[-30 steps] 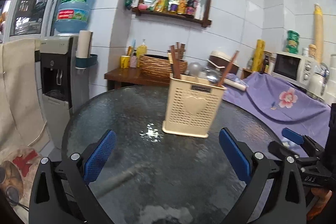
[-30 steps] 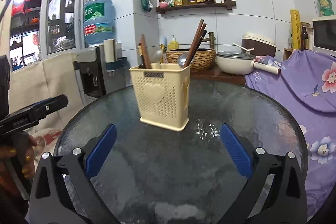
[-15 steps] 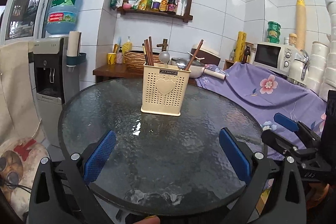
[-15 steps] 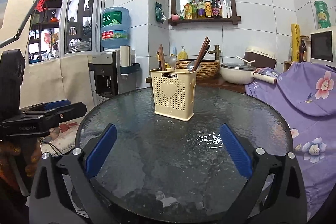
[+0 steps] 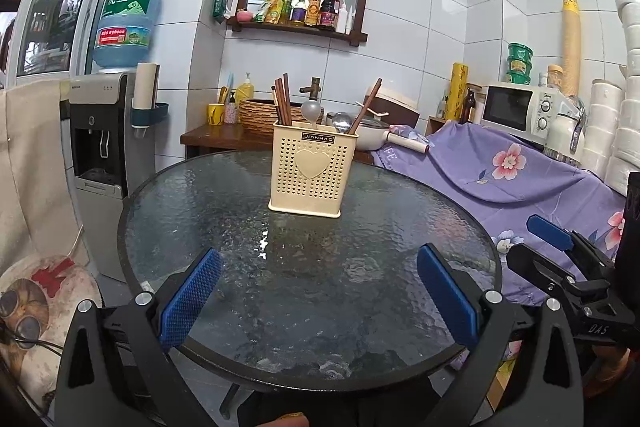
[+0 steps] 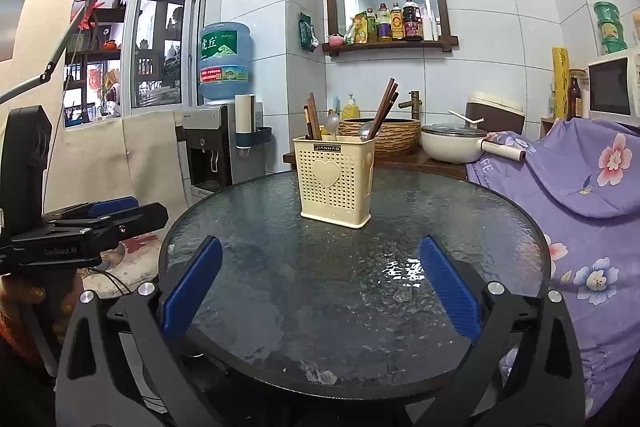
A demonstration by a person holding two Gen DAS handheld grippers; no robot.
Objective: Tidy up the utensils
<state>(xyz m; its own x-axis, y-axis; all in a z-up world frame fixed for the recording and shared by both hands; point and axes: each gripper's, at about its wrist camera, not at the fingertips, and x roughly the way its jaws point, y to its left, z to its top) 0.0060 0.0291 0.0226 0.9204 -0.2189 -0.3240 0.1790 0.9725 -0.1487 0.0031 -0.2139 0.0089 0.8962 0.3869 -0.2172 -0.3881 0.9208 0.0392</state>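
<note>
A cream perforated utensil holder (image 5: 310, 173) with a heart on its front stands upright on the round glass table (image 5: 224, 211); it also shows in the right wrist view (image 6: 335, 185). Brown chopsticks (image 5: 281, 103) and metal spoons (image 5: 312, 111) stand inside it. My left gripper (image 5: 318, 297) is open and empty, held near the table's front edge, well short of the holder. My right gripper (image 6: 320, 289) is open and empty, also back at the front edge. Each gripper shows at the side of the other's view.
A water dispenser (image 5: 108, 131) stands left of the table. A purple floral cloth (image 5: 520, 167) covers furniture on the right, with a microwave (image 5: 520, 107) behind. A wooden side table with a woven basket (image 6: 384, 135) and a white pot (image 6: 452, 143) stands behind.
Both grippers have pulled back from the holder toward the table's front edge, so the holder looks smaller and farther away. Both stay open and empty.
</note>
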